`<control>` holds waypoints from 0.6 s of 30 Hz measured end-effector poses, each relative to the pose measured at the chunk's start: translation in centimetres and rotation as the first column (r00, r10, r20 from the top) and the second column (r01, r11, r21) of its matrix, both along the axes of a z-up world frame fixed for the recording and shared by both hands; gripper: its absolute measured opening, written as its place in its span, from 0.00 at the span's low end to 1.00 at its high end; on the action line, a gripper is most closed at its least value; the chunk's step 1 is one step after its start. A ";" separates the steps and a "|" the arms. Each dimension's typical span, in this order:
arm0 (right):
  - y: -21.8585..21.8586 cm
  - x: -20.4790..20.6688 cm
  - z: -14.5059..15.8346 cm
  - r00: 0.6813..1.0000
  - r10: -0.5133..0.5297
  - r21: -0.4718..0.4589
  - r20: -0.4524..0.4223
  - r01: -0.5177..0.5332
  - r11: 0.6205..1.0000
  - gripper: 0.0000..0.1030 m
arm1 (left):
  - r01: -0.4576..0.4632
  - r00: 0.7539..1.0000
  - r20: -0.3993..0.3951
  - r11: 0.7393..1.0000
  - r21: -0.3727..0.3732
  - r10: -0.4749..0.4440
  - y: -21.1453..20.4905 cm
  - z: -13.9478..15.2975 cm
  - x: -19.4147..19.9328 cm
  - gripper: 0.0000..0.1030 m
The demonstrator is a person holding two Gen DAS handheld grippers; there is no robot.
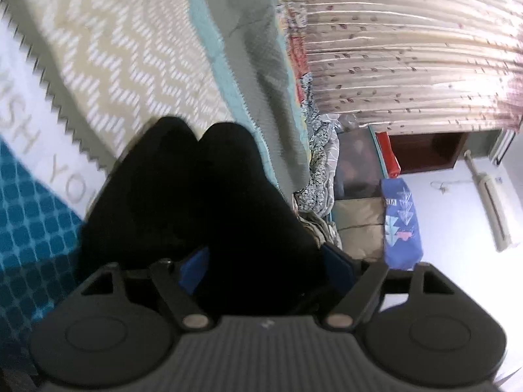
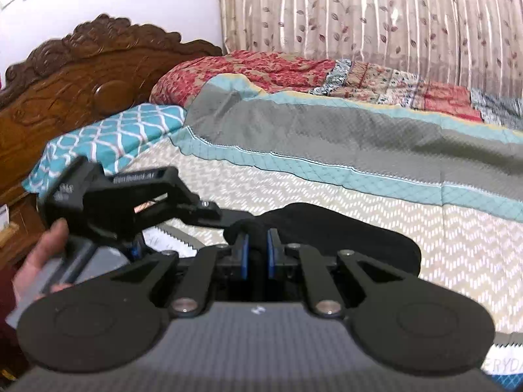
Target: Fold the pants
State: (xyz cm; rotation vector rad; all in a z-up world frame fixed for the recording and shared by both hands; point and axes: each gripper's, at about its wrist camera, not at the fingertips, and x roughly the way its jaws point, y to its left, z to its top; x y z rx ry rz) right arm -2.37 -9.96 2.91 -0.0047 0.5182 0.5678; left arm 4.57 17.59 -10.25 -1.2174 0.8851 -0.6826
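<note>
Right gripper (image 2: 256,248) clamped on pants (image 2: 327,228) edge for the fold; left gripper (image 1: 264,261) at 9 o'clock, fingers apart around fabric.

A bed (image 2: 376,228) is filling the middle of the right wrist frame, wearing a beige zigzag cover. Black pants (image 2: 343,228) are lying on it at lower centre. A grey and teal quilt (image 2: 359,137) is stretching across above them, and a teal pillow (image 2: 108,137) is sitting at left.
</note>
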 end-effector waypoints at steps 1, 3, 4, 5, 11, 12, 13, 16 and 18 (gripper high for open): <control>0.1 0.3 -0.2 1.000 -0.004 0.005 -0.020 0.004 1.000 0.13 | -0.003 1.000 -0.029 1.000 -0.022 0.002 0.0 -1.1 0.0 0.78; 0.5 0.7 -1.1 0.998 -0.004 0.002 -0.058 0.004 1.000 0.13 | -0.018 0.997 -0.072 0.998 -0.065 0.013 0.2 -2.8 -0.3 0.75; 0.8 0.9 -1.5 0.997 0.002 0.004 -0.072 -0.002 1.000 0.13 | -0.032 0.996 -0.085 0.997 -0.076 0.025 0.7 -3.4 -0.6 0.74; 1.1 1.1 -1.9 0.996 0.013 0.008 -0.088 -0.012 1.000 0.13 | -0.043 0.995 -0.095 0.996 -0.075 0.036 1.1 -3.6 -0.8 0.71; 5.1 1.9 -3.1 0.987 0.106 -0.016 -0.119 -0.109 0.994 0.14 | -0.156 0.987 -0.038 0.987 -0.034 0.154 6.5 -1.3 -3.0 0.74; 5.9 2.2 -3.5 0.984 0.128 -0.029 -0.125 -0.132 0.991 0.14 | -0.176 0.984 -0.033 0.984 -0.026 0.175 7.3 -1.0 -3.3 0.74; 6.9 2.4 -4.2 0.980 0.145 -0.059 -0.137 -0.154 0.986 0.14 | -0.200 0.979 -0.028 0.980 -0.016 0.200 8.1 -0.6 -3.7 0.74; 9.3 3.3 -8.5 0.961 0.144 -0.188 -0.235 -0.190 0.964 0.16 | -0.227 0.974 -0.026 0.974 0.007 0.227 9.1 0.0 -3.9 0.74; 9.7 2.2 -9.6 0.974 0.173 -0.219 -0.146 -0.202 0.954 0.16 | -0.204 0.979 -0.021 0.979 0.026 0.205 8.2 0.5 -3.3 0.74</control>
